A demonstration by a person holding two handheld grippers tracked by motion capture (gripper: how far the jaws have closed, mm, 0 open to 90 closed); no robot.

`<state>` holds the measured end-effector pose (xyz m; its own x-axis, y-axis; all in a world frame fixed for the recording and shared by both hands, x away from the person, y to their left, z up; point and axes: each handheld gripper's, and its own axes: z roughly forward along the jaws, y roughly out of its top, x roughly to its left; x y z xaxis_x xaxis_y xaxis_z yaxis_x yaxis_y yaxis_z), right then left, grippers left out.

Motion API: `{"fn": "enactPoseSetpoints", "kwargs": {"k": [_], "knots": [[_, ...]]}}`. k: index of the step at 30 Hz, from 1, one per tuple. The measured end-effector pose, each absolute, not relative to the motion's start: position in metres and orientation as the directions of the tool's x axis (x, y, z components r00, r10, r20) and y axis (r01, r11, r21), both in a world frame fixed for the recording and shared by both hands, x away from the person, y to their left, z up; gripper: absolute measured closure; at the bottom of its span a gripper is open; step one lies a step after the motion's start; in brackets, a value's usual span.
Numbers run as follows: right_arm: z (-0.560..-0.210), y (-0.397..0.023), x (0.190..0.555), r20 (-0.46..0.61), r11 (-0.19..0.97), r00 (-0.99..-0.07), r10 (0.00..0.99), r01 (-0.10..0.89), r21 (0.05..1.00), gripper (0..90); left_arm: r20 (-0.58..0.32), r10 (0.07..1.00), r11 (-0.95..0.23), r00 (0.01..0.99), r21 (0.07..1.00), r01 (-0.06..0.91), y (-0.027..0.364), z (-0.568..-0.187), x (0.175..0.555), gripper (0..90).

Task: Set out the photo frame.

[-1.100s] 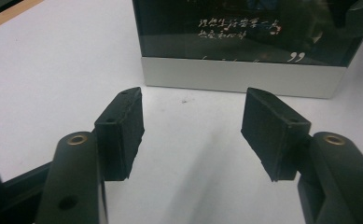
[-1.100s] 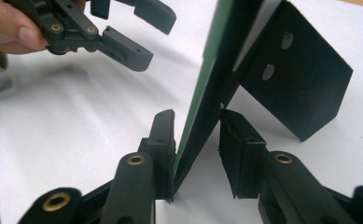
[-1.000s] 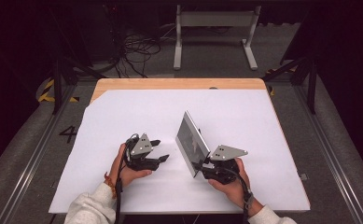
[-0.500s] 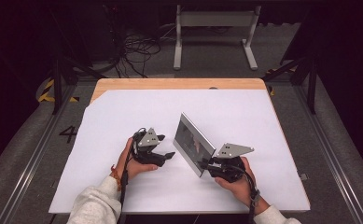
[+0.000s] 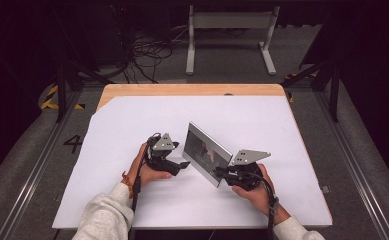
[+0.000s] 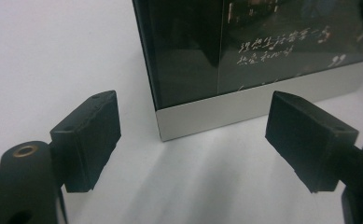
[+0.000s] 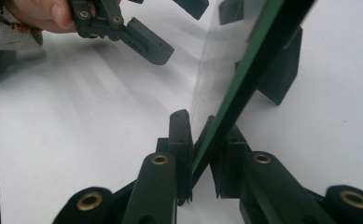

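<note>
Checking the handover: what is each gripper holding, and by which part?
The right gripper clamps the picture frame at its near lower edge. The left gripper, jaws just opened, holds nothing; the frame's corner stands just beyond them.

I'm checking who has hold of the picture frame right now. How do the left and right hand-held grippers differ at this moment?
The left hand-held gripper has its jaws spread wide and has just been opening, with the picture frame ahead of its pads, untouched. The right hand-held gripper has been closing and pinches the frame's edge, holding it tilted on the white table. The left one sits at the frame's near corner, the right one at its opposite end. Both are black two-jaw tools held low over the table.
</note>
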<state>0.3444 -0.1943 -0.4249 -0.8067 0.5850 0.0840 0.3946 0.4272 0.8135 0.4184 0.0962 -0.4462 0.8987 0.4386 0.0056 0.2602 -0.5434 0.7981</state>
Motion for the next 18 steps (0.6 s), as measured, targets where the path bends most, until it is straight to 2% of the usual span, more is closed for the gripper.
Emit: {"fn": "enactPoseSetpoints", "kwargs": {"k": [5,6,8,15,18], "knots": [[-0.426,-0.197,0.345,0.092,0.418,-0.804,0.587,0.398,0.817,79.7,-0.022,0.423,-0.538,0.906,0.798,0.27,0.092,-0.448,0.422,17.6],[-0.427,-0.197,0.342,0.076,0.428,-0.797,0.599,0.399,0.811,72.2,-0.018,0.419,-0.539,0.908,0.8,0.265,0.09,-0.447,0.423,17.3],[-0.427,-0.2,0.34,0.084,0.419,-0.79,0.607,0.408,0.812,69.7,-0.015,0.413,-0.541,0.911,0.8,0.258,0.089,-0.447,0.424,17.0],[-0.42,-0.215,0.328,0.095,0.363,-0.787,0.61,0.384,0.849,82.4,-0.044,0.399,-0.519,0.916,0.813,0.265,0.086,-0.448,0.429,17.0],[-0.42,-0.213,0.326,0.07,0.374,-0.784,0.617,0.37,0.85,82.8,-0.055,0.391,-0.512,0.919,0.816,0.267,0.084,-0.448,0.433,17.0]]}}
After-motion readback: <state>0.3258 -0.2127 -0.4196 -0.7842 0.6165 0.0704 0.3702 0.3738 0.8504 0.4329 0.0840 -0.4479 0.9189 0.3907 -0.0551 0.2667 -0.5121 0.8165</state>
